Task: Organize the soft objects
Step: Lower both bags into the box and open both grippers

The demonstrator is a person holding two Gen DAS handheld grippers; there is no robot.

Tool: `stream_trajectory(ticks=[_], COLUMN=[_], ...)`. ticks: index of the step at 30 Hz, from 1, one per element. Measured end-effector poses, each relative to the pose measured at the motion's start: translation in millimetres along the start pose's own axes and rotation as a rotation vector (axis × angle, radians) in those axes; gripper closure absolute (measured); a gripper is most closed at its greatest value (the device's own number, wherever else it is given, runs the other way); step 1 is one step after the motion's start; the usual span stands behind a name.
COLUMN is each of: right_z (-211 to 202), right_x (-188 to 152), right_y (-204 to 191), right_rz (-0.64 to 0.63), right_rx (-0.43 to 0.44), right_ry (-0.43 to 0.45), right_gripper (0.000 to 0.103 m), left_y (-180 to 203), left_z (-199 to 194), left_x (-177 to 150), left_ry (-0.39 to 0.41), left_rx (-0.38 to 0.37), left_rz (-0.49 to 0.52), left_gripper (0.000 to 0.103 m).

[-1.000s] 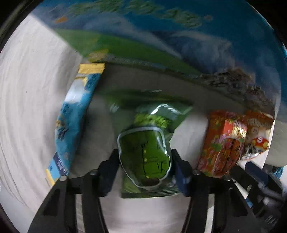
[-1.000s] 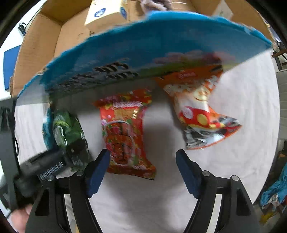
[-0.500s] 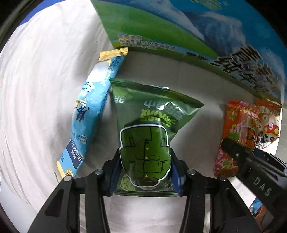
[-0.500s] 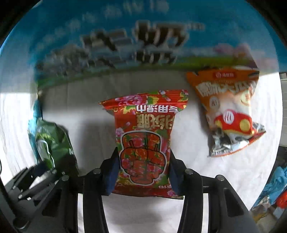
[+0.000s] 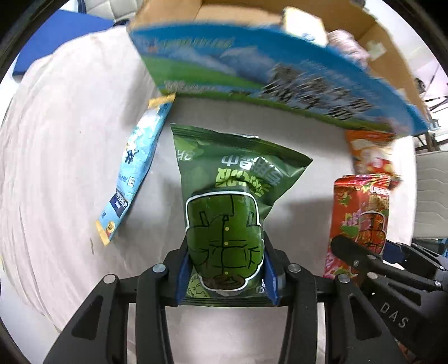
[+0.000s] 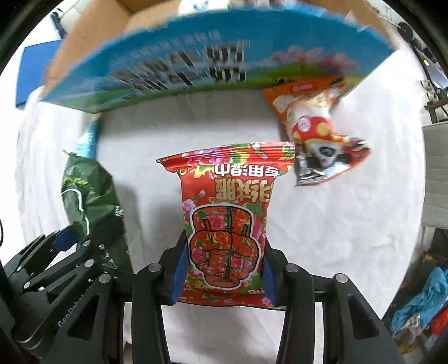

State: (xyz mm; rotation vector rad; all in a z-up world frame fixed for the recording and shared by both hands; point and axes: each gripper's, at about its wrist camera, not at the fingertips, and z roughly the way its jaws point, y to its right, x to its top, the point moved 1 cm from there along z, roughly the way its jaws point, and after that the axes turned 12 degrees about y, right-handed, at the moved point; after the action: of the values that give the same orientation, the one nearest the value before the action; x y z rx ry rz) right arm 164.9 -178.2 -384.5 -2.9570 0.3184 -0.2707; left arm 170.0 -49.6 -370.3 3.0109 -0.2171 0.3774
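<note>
My left gripper (image 5: 225,273) is shut on a green tissue pack (image 5: 232,179) and holds it above the white cloth. My right gripper (image 6: 222,273) is shut on a red flowered tissue pack (image 6: 226,201), also lifted. The red pack (image 5: 361,212) and the right gripper show at the right of the left wrist view. The green pack (image 6: 89,201) and the left gripper show at the left of the right wrist view. A light blue pack (image 5: 134,165) and an orange mushroom pack (image 6: 316,131) lie on the cloth.
A cardboard box (image 5: 280,72) with a blue and green printed front wall stands just behind the packs; its open top holds a white box (image 5: 302,25). The white cloth (image 6: 350,238) covers the table. A blue mat (image 6: 33,70) lies far left.
Both grippers closed on their packs, the right one first moving onto the red pack. Both have since lifted and pulled back, so the box's open top shows.
</note>
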Motion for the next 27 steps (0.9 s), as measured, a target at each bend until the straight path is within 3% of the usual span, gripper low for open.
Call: stream_trajectory(ticks=[7,13,20,27], right_z=[-61,-112,-160,-133], right_x=[11,30,78,143], right_y=[8,5,5,22], right_rz=[-0.007,0.004,0.001,0.016], right_rx=[0.075,0.126,0.137,0.054], right_ry=[0.094,0.176,0.26,0.246], right_gripper=[0.057,0.057,0.057,0.057], left_y=[13,17,22,25], left_z=[-71,-123,-147,-135], left_x=[-3,21,97,161], left_ry=[0.11,0.206,0.29,0.293], left_rx=[-0.059,-0.11,-0.134,-0.131], left_rz=[0.026,0.046,0.064,0.071], left_gripper=[0.063,0.063,0.063,0.063])
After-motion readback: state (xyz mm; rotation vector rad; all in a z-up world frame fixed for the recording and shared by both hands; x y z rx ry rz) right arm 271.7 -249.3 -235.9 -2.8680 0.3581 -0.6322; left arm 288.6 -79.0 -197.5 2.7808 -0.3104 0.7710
